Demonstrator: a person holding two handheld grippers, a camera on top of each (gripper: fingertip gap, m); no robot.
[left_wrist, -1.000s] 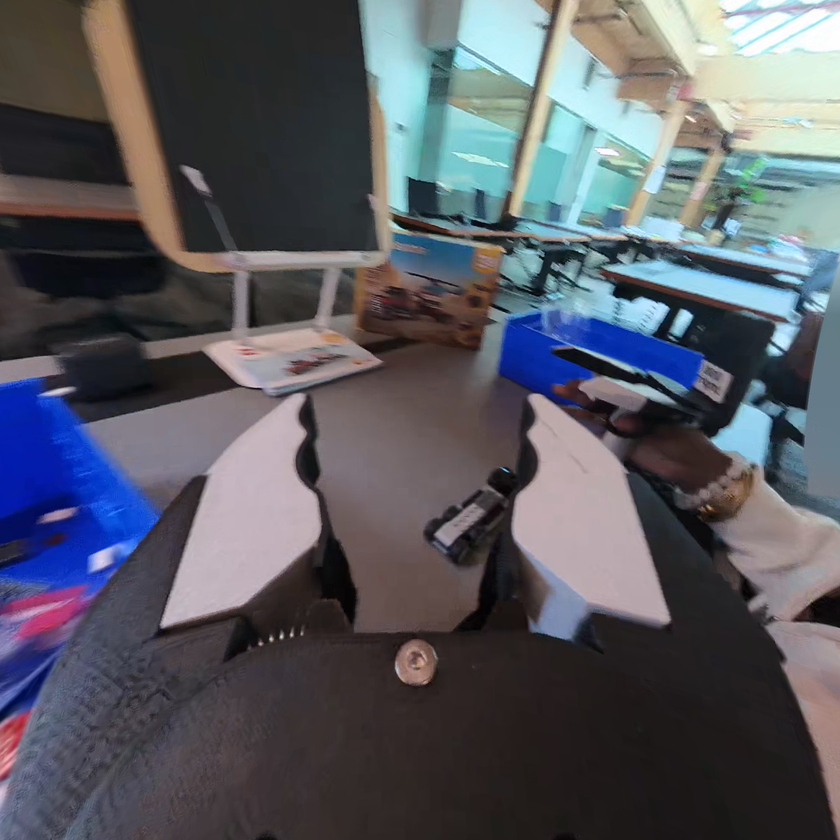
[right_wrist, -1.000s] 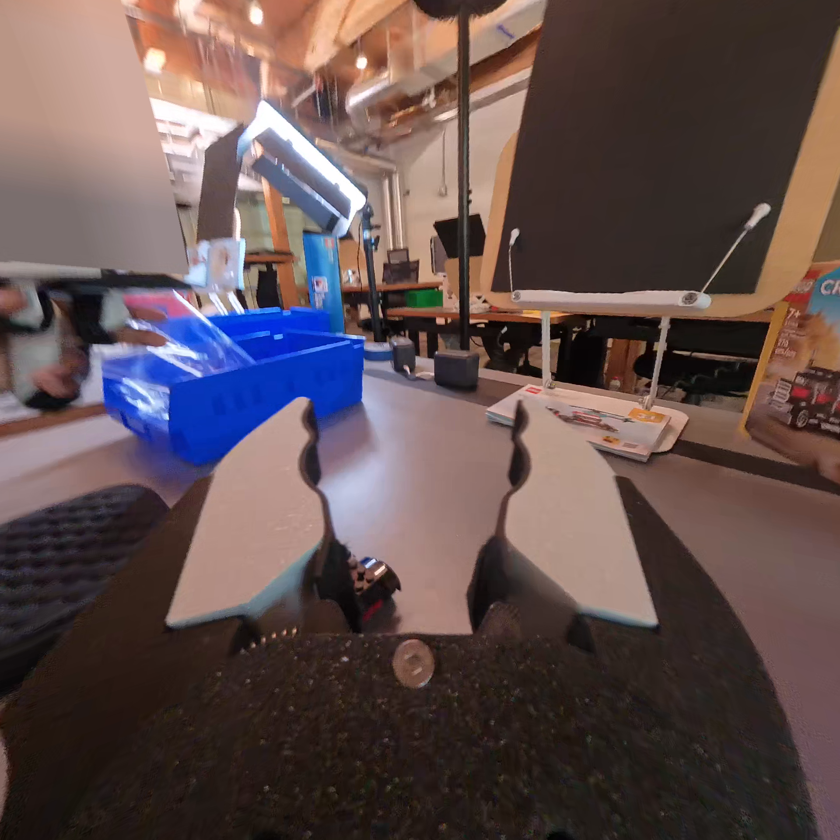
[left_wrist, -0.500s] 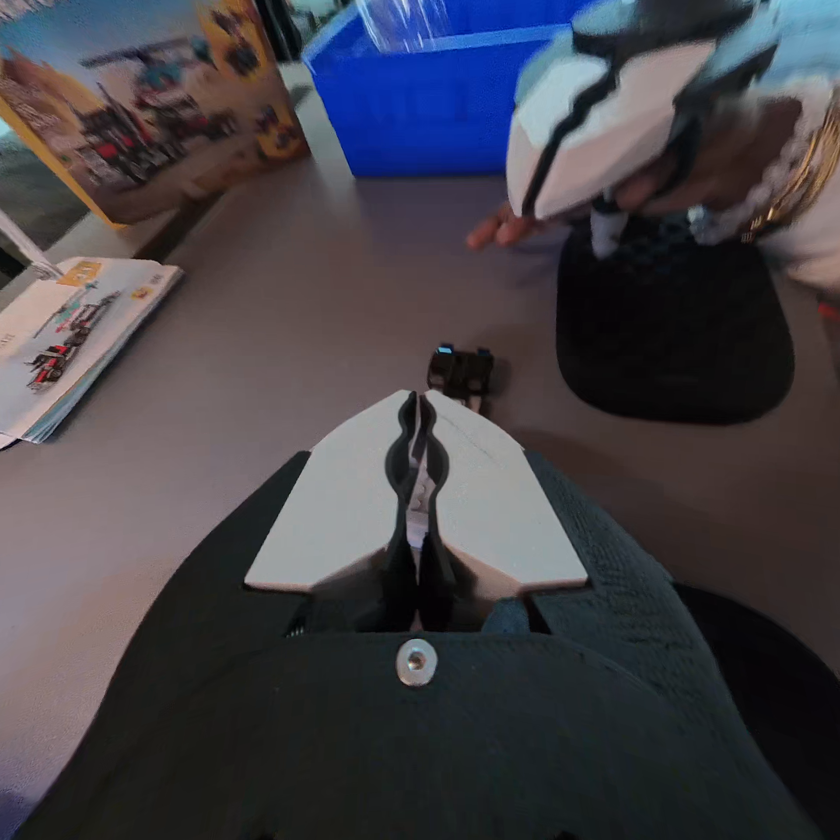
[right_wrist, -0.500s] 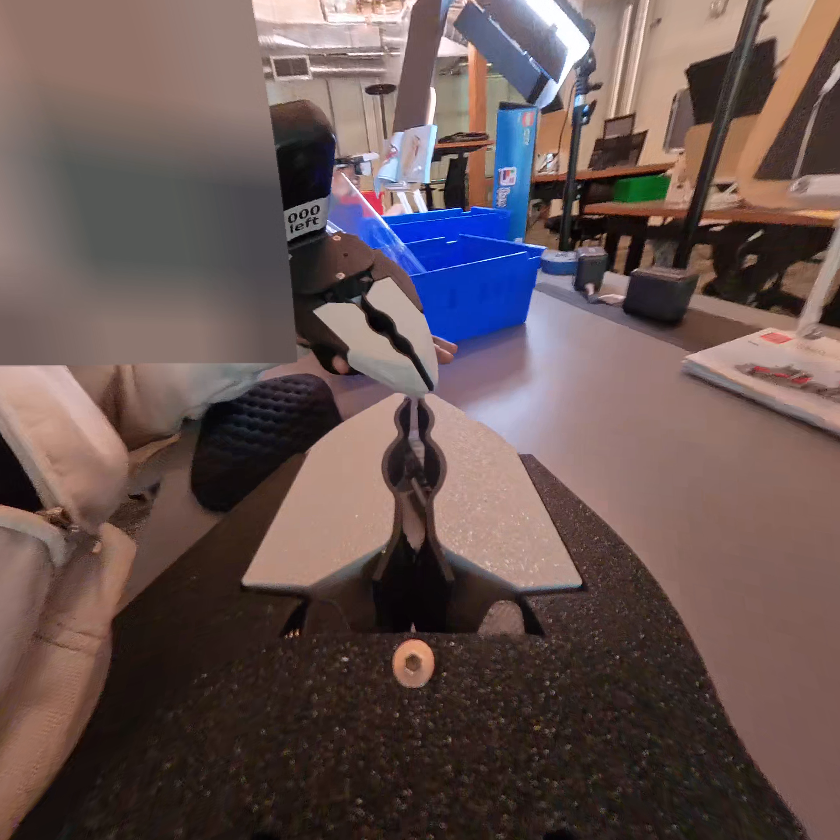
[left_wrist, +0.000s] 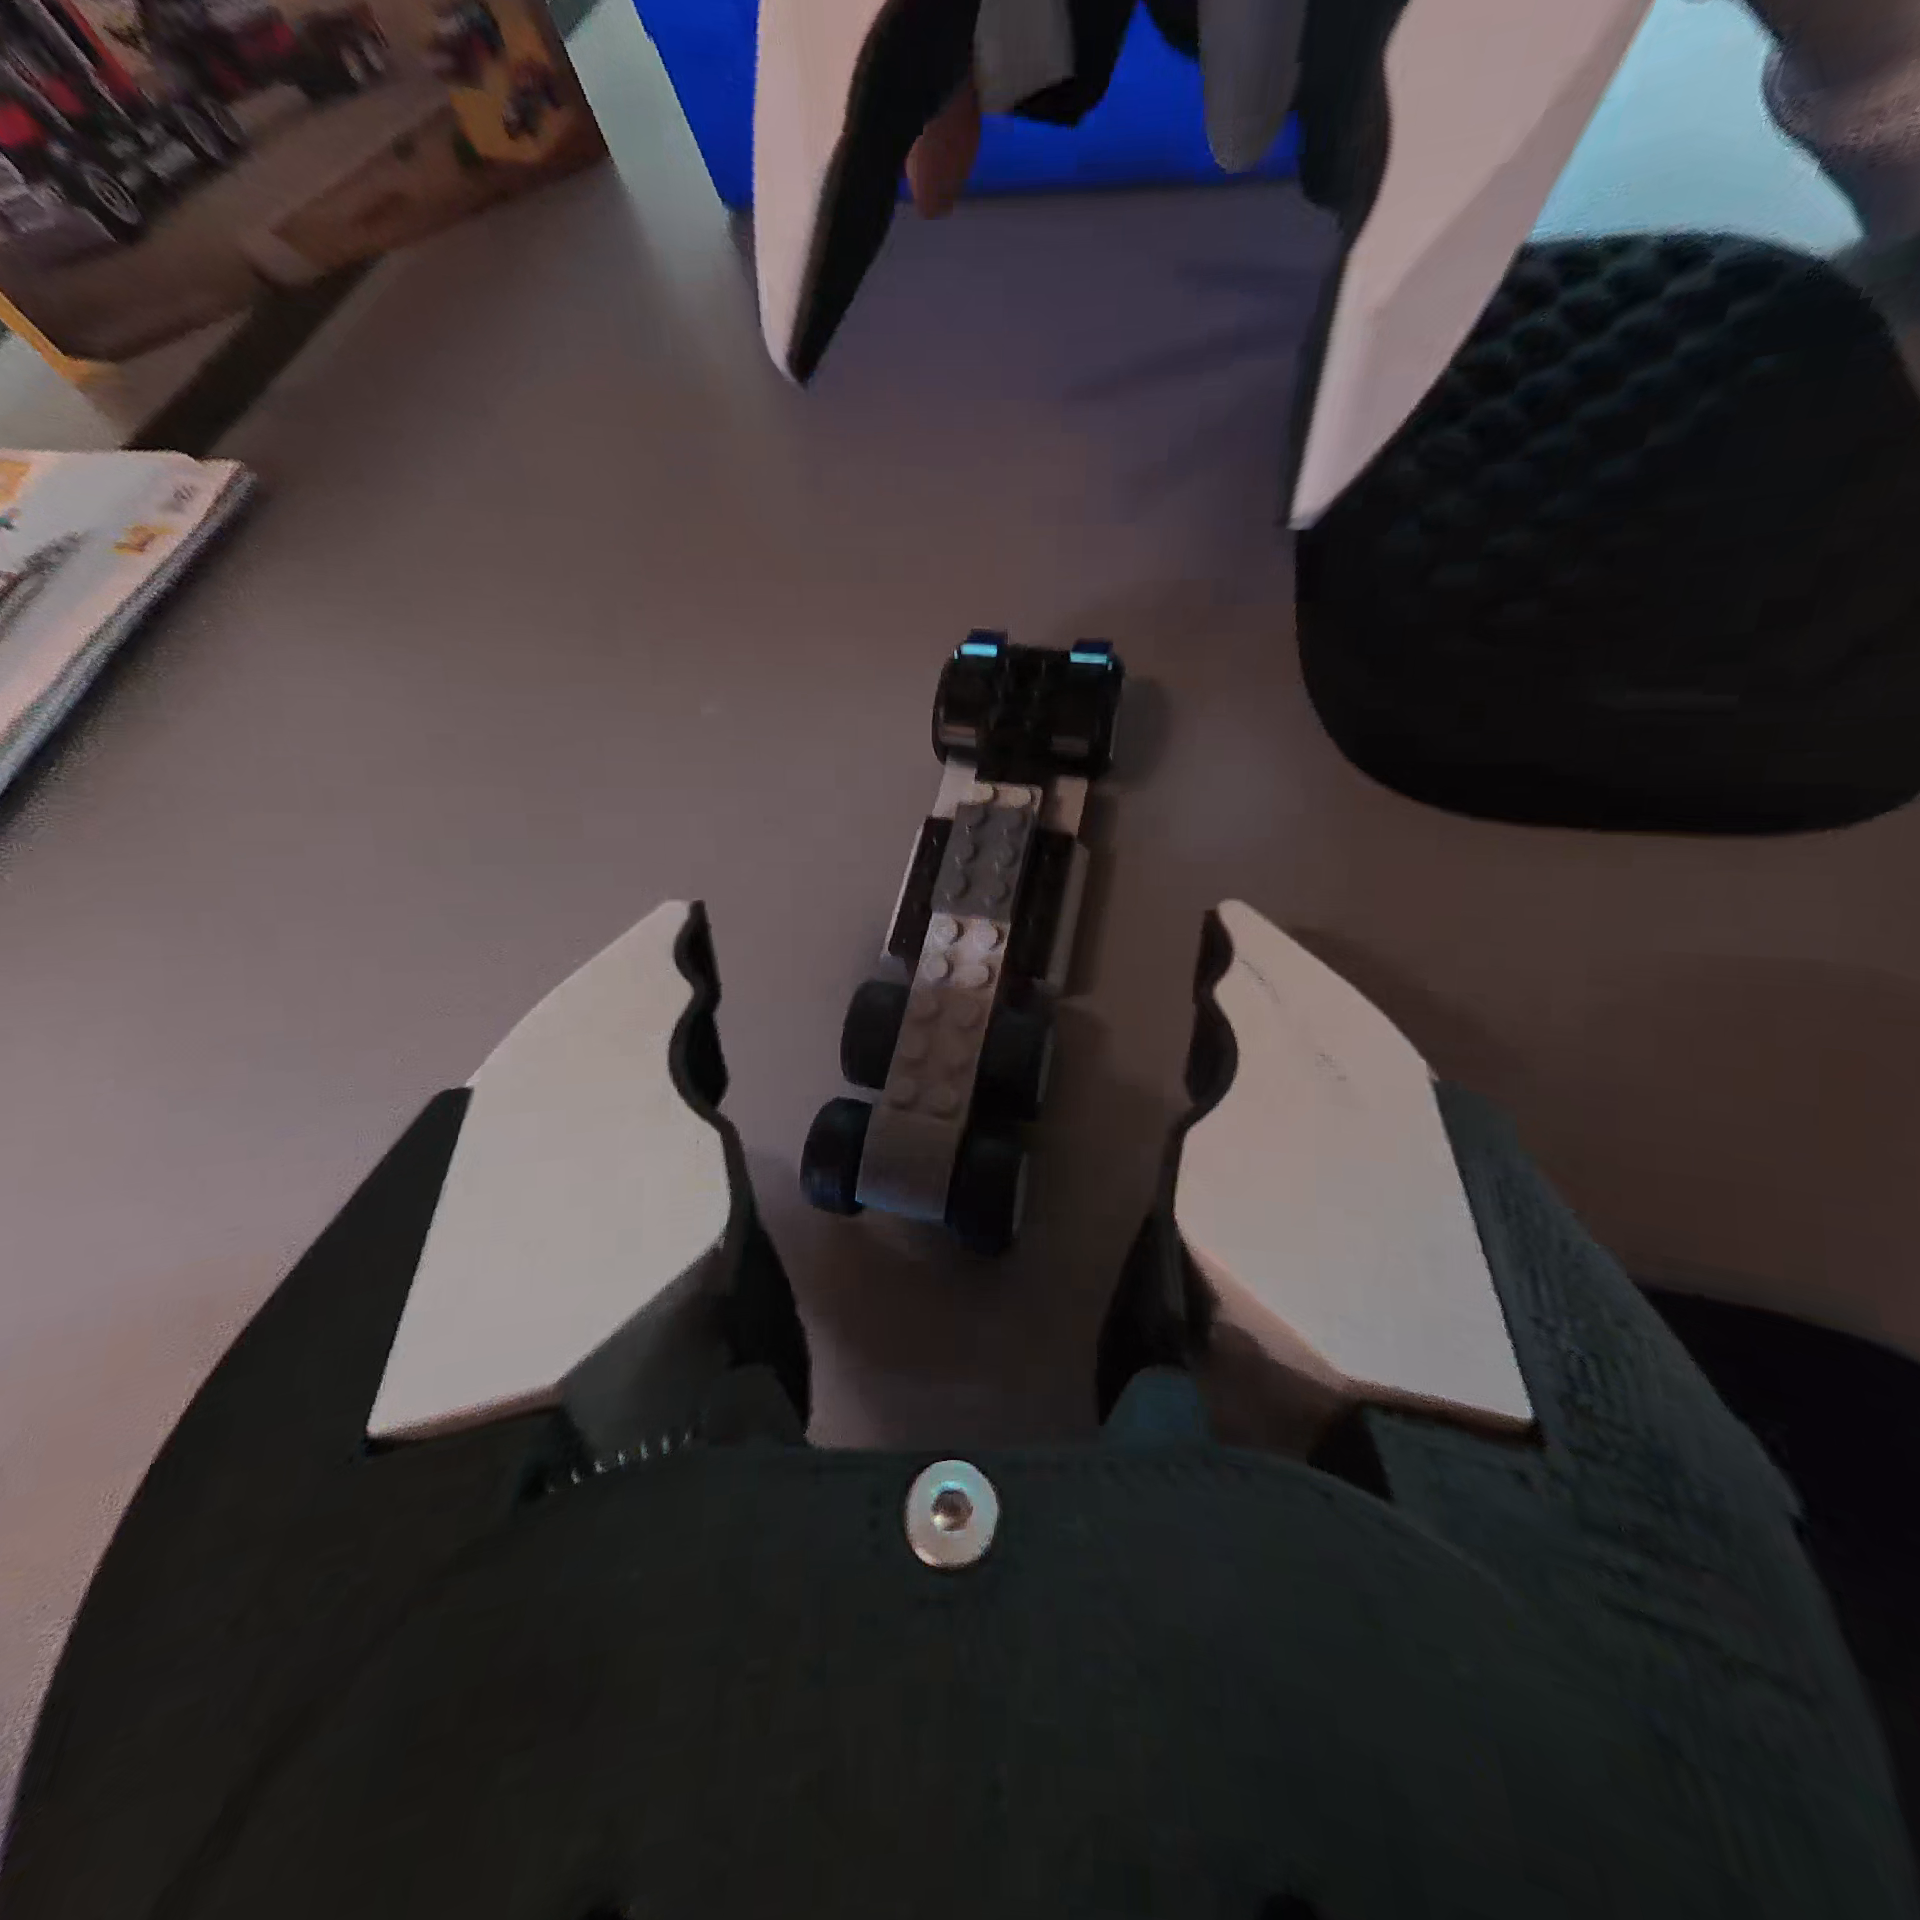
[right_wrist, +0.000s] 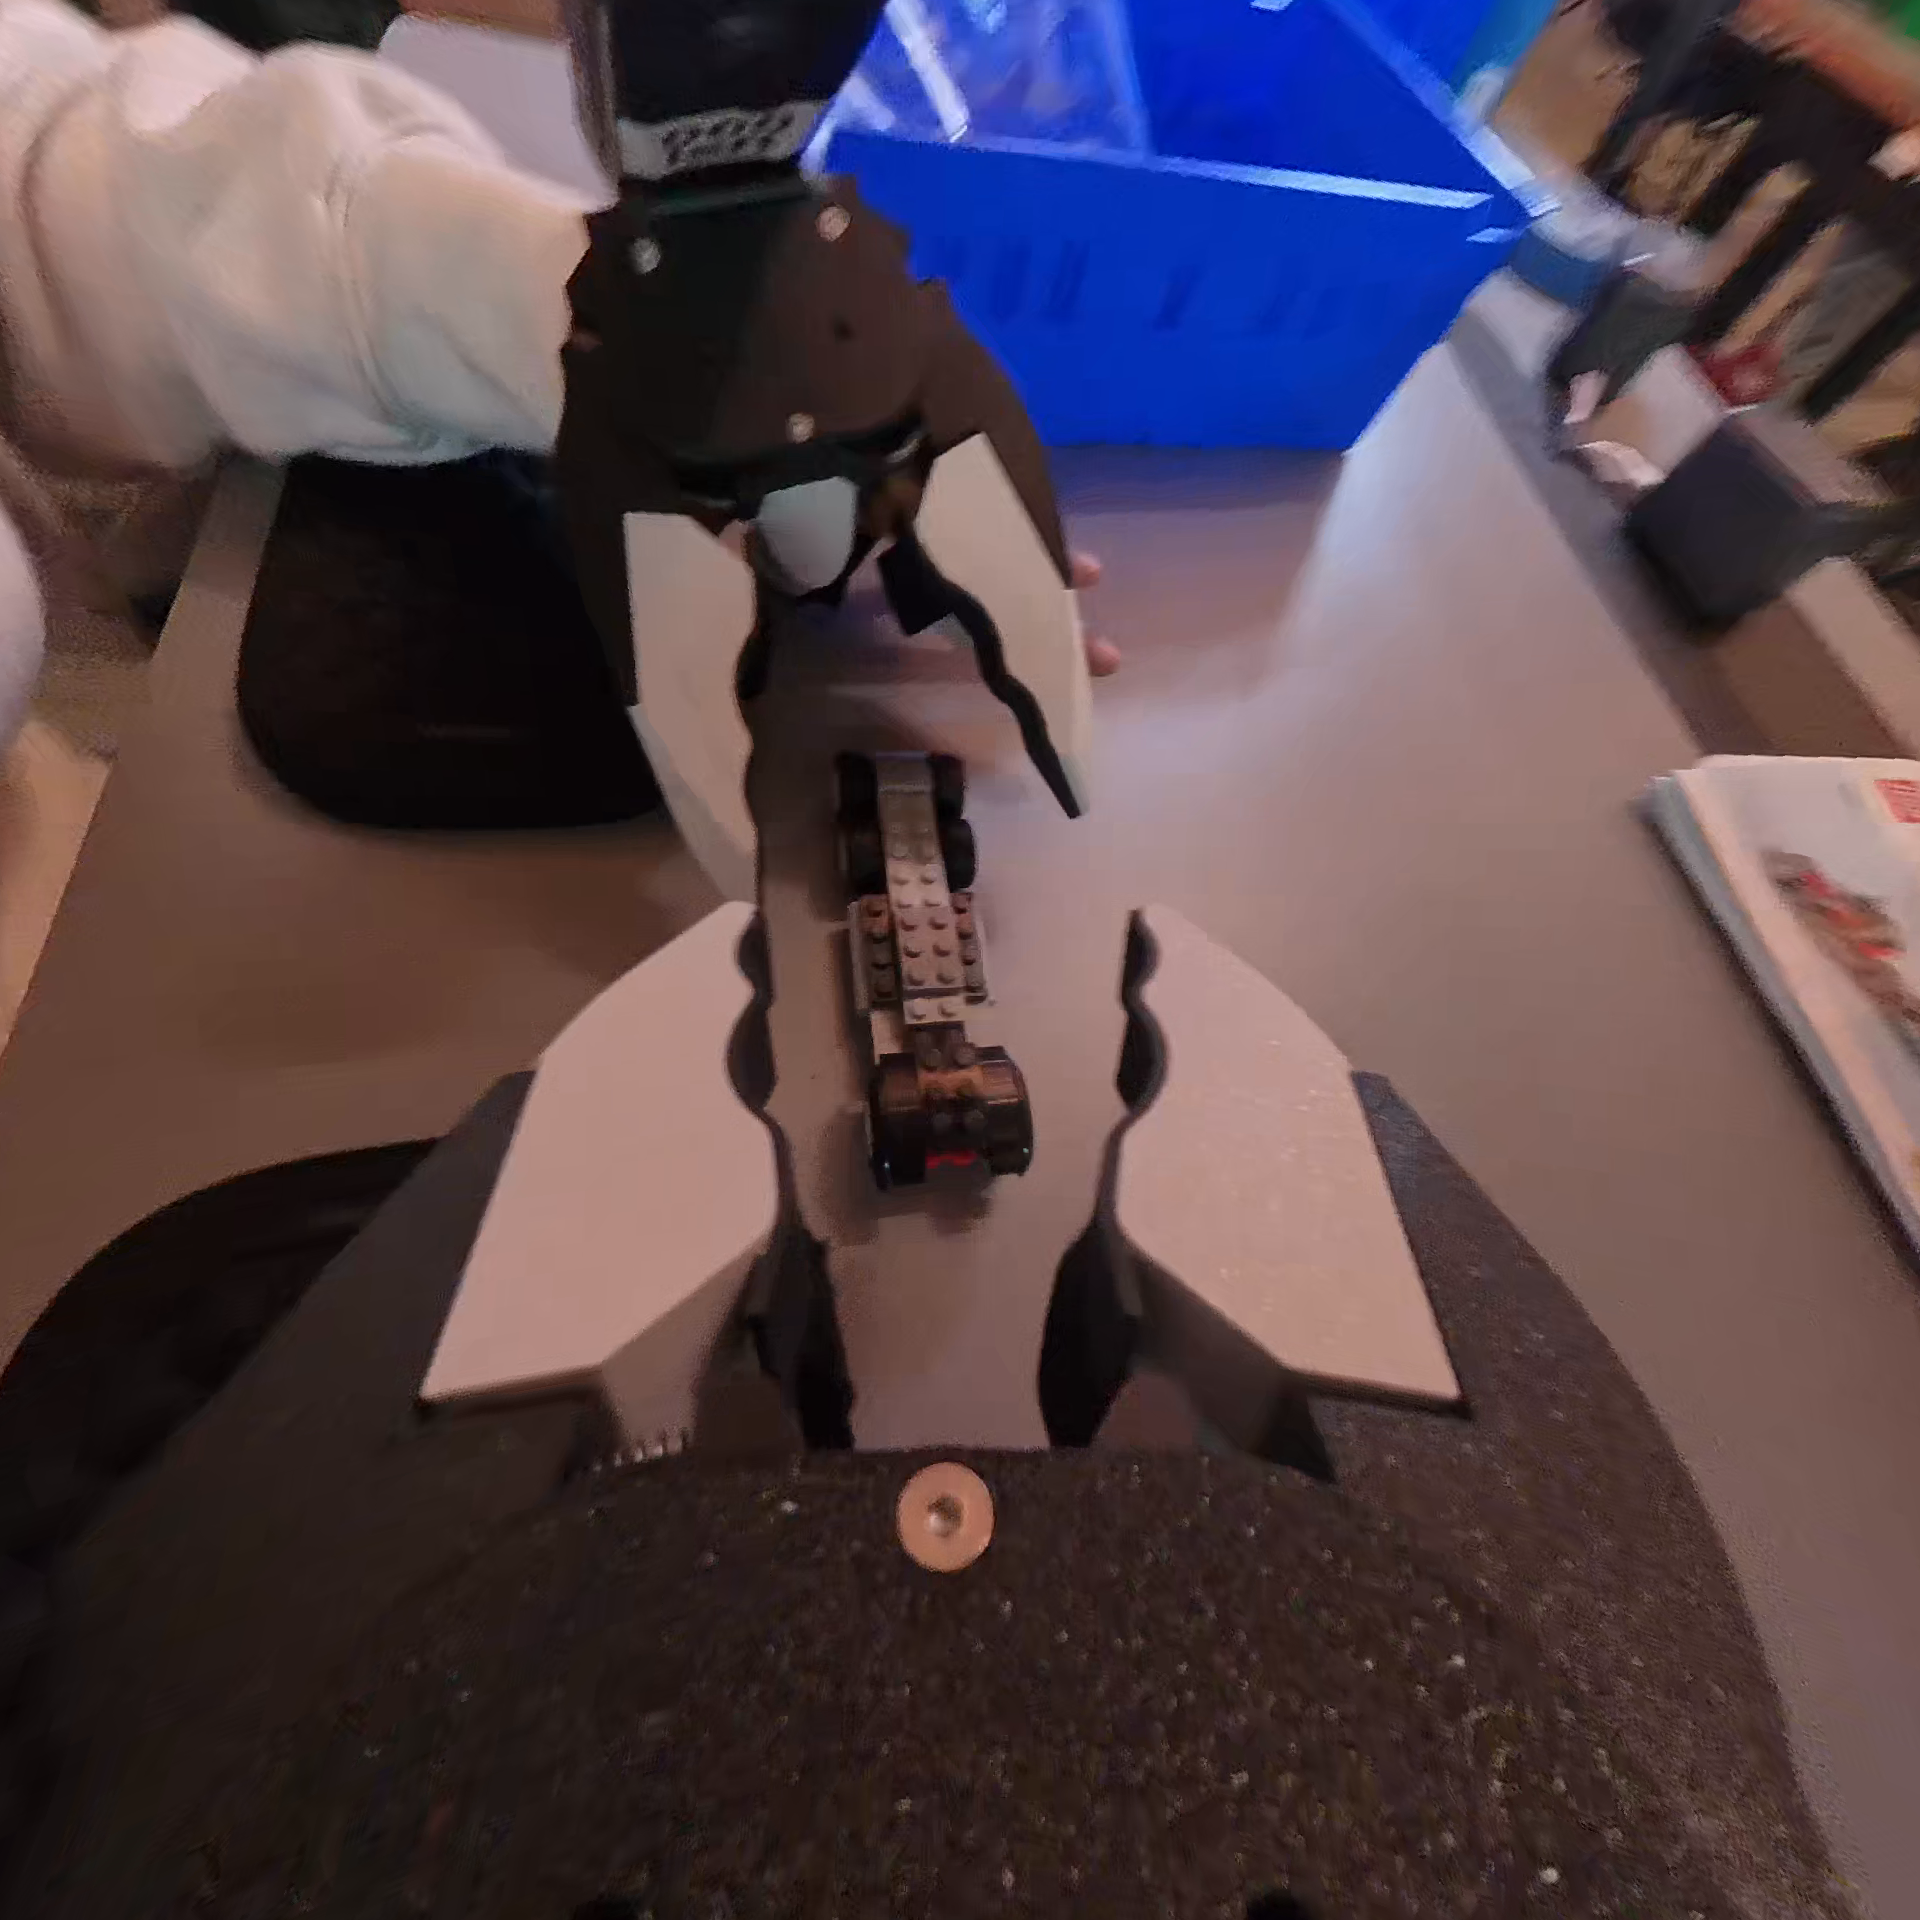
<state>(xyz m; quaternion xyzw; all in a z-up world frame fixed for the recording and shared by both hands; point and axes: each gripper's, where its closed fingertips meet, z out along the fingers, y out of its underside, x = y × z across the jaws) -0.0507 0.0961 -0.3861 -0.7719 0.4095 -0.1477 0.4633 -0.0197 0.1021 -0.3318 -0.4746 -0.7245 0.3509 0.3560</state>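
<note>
Both sets of jaws are seen wide apart, nothing clamped in either. Between the white fingers of the left gripper (left_wrist: 951, 1023) a brick-built toy truck chassis (left_wrist: 961, 997) is found standing on the grey table (left_wrist: 499, 727), its twin-wheeled end nearest, with clear table showing on both sides, so no pad is pressed on it. From the opposite end the right gripper (right_wrist: 940, 1023) is brought in over the same model (right_wrist: 925, 997), the single black axle block lying between its fingers, again with a gap left on each side. The two grippers are faced toward each other along the length of the chassis, each visible in the other's view.

By judgement, an approach is under way: the model is straddled but not gripped, and a squeeze on the narrow sides at both ends would be called for before anything could be lifted.

Outward now, and the count is taken. One chassis is seen, grey studded plates on top, with three pairs of black wheels made out. Two dark textured pads lie on the table, one (left_wrist: 1621, 540) beside the right gripper, one (right_wrist: 416, 634) behind the left. One blue bin (right_wrist: 1143, 281) is seen beyond, one open instruction booklet (right_wrist: 1808, 966) at the side, and one printed set box (left_wrist: 270, 125) at the far edge. A white sleeve (right_wrist: 239, 229) is seen behind the left gripper
</note>
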